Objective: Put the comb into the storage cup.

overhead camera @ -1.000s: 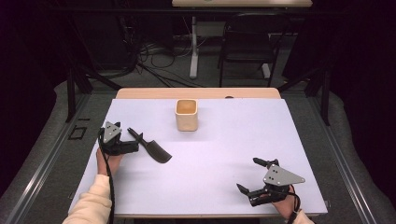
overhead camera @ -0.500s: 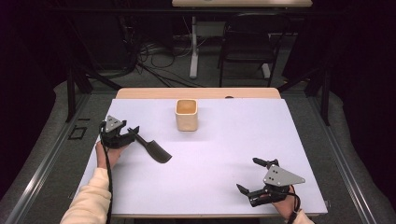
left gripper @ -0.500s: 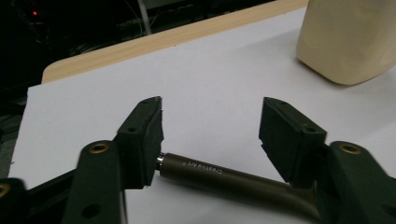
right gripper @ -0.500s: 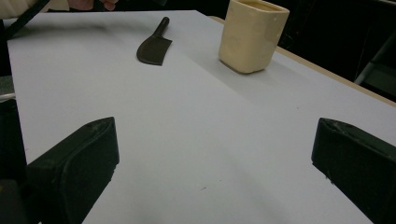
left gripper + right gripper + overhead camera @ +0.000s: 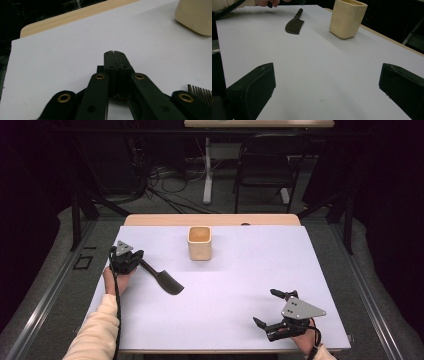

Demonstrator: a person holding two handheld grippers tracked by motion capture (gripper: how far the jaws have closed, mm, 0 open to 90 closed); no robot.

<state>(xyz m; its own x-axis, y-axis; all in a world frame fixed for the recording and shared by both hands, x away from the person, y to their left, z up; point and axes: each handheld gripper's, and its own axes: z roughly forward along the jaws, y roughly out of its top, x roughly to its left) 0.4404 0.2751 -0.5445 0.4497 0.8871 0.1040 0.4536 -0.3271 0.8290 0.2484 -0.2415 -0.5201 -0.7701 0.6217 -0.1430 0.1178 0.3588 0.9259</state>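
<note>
A black spatula (image 5: 162, 277) (image 5: 294, 25) lies flat on the white table cover (image 5: 240, 285), its handle pointing toward the left edge. My left gripper (image 5: 136, 257) (image 5: 114, 53) sits at the handle's end. Its jaws have just been closing and now stand shut, pads together, with nothing seen between them in the left gripper view. A cream square cup (image 5: 200, 243) (image 5: 347, 18) (image 5: 195, 17) stands upright near the far middle. My right gripper (image 5: 264, 307) (image 5: 327, 75) rests near the front right corner, open and empty, pointing toward the spatula and cup.
A wooden strip (image 5: 210, 220) runs along the table's far edge. Behind it are a dark chair (image 5: 265, 167), a desk leg and floor cables. A ribbed dark edge (image 5: 200, 90) shows at the lower right of the left gripper view.
The left gripper has shifted a little toward the far side, beside the spatula handle, and its jaws went from wide open to shut. The spatula, cup and right gripper have not moved.
</note>
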